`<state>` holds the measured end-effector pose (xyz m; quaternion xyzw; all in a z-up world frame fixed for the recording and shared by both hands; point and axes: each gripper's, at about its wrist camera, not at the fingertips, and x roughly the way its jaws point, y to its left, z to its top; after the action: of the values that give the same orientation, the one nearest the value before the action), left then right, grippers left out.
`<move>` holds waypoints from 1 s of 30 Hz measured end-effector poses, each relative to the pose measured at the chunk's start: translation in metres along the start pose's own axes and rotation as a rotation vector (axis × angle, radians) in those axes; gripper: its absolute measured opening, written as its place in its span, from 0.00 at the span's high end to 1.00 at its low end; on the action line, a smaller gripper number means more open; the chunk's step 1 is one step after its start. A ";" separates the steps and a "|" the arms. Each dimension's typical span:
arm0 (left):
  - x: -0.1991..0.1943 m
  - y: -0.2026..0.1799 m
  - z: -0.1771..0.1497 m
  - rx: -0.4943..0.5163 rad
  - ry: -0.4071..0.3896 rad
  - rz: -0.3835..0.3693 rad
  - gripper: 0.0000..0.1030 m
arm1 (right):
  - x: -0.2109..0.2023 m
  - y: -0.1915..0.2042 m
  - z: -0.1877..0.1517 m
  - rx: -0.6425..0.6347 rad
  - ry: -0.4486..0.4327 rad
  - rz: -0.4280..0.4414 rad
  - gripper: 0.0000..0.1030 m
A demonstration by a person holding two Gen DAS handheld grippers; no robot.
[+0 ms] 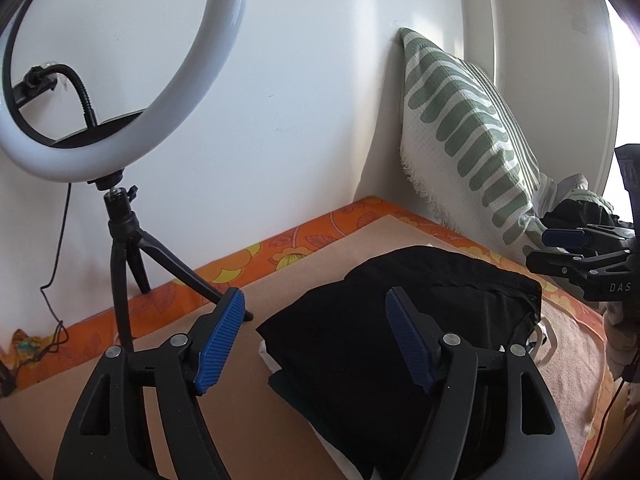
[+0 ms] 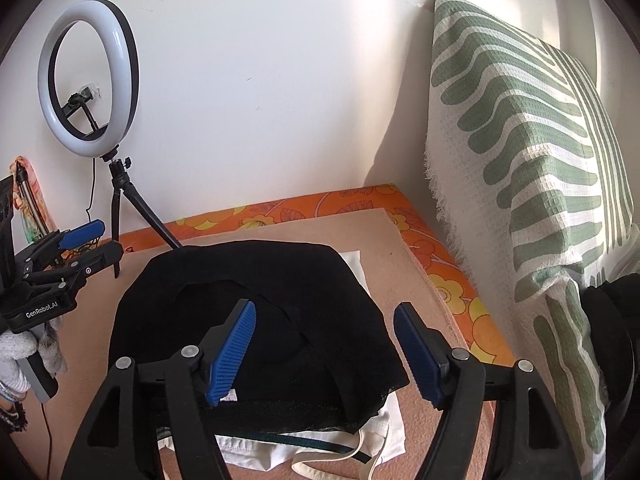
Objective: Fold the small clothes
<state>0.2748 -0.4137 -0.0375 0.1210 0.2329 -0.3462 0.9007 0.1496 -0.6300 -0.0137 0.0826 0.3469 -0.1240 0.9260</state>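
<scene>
While both tools stand spread and empty, we judge the main risk to be disturbance of the pile: the black garment (image 2: pixel 256 320) sits folded on top of white clothes (image 2: pixel 312 440), and a finger catching its loose near edge could drag the fold open or slide the whole stack.

Landmark: black garment.
- Left tool (image 1: pixel 316 340): fingers splayed, nothing pinched; one blue pad over the garment's left edge, the other over bare board.
- Right tool (image 2: pixel 324 348): fingers splayed, nothing pinched; it hovers over the garment's near right part.
- Garment: matt black knit, soft, rounded hump, mesh-like hem at the near edge.
- White clothes: beneath the garment, smooth woven cloth with a dark band and a trailing cream strap that could snag.
- Board (image 2: pixel 380 248): beneath the pile, flat, tan, fibrous.
- Bed cover (image 2: pixel 360 200): orange floral print, bordering the board.
- Pillow (image 2: pixel 540 160): right of the garment, waffle weave, green stripes, fringed.
- Ring light (image 2: pixel 88 76): beyond the garment's left, glossy ring on a tripod whose leg nearly reaches the garment; a wide sweep could knock it.
</scene>
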 end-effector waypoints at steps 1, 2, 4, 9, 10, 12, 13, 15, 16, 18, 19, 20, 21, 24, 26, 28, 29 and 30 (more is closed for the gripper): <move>-0.004 -0.001 -0.001 0.001 0.002 -0.003 0.29 | -0.003 0.003 0.000 -0.003 -0.004 -0.008 0.21; -0.008 -0.001 -0.001 0.000 0.001 -0.003 0.28 | -0.007 0.005 0.000 -0.006 -0.010 -0.016 0.17; -0.020 -0.001 -0.003 -0.005 -0.001 -0.004 0.28 | -0.016 0.011 0.000 -0.011 -0.023 -0.028 0.12; -0.049 -0.001 -0.009 -0.018 0.000 -0.002 0.22 | -0.044 0.031 -0.002 -0.016 -0.058 -0.051 0.02; -0.056 -0.001 -0.011 -0.019 -0.004 0.002 0.22 | -0.048 0.036 -0.002 -0.019 -0.065 -0.054 0.01; -0.070 0.000 -0.013 -0.026 -0.006 0.001 0.22 | -0.061 0.047 -0.004 -0.026 -0.083 -0.063 0.00; -0.078 0.001 -0.014 -0.032 -0.007 0.003 0.21 | -0.067 0.052 -0.005 -0.032 -0.091 -0.068 0.00; -0.093 0.001 -0.017 -0.034 -0.011 0.013 0.21 | -0.078 0.063 -0.007 -0.043 -0.101 -0.075 0.00; -0.101 0.001 -0.018 -0.030 -0.016 0.022 0.20 | -0.084 0.069 -0.009 -0.046 -0.105 -0.076 0.00; -0.115 0.000 -0.022 -0.025 -0.024 0.032 0.20 | -0.095 0.078 -0.014 -0.042 -0.114 -0.078 0.00; -0.124 0.000 -0.024 -0.022 -0.029 0.034 0.20 | -0.102 0.083 -0.017 -0.037 -0.121 -0.077 0.00; -0.130 -0.001 -0.026 -0.019 -0.034 0.035 0.20 | -0.108 0.088 -0.019 -0.036 -0.128 -0.078 0.00; -0.139 -0.001 -0.029 -0.013 -0.039 0.039 0.19 | -0.114 0.093 -0.022 -0.038 -0.133 -0.083 0.00; -0.158 -0.002 -0.037 0.000 -0.037 0.051 0.19 | -0.130 0.107 -0.031 -0.039 -0.141 -0.091 0.00; -0.170 -0.002 -0.043 0.005 -0.040 0.059 0.18 | -0.140 0.114 -0.038 -0.033 -0.146 -0.088 0.00; -0.186 0.000 -0.050 0.002 -0.047 0.063 0.17 | -0.149 0.122 -0.045 -0.031 -0.152 -0.093 0.00; -0.192 0.000 -0.053 0.002 -0.050 0.065 0.14 | -0.155 0.128 -0.049 -0.033 -0.156 -0.097 0.00; -0.199 0.000 -0.057 0.003 -0.053 0.071 0.13 | -0.160 0.133 -0.053 -0.035 -0.160 -0.099 0.00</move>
<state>0.1261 -0.2790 0.0140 0.1214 0.2040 -0.3174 0.9181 0.0383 -0.4626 0.0611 0.0392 0.2774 -0.1697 0.9448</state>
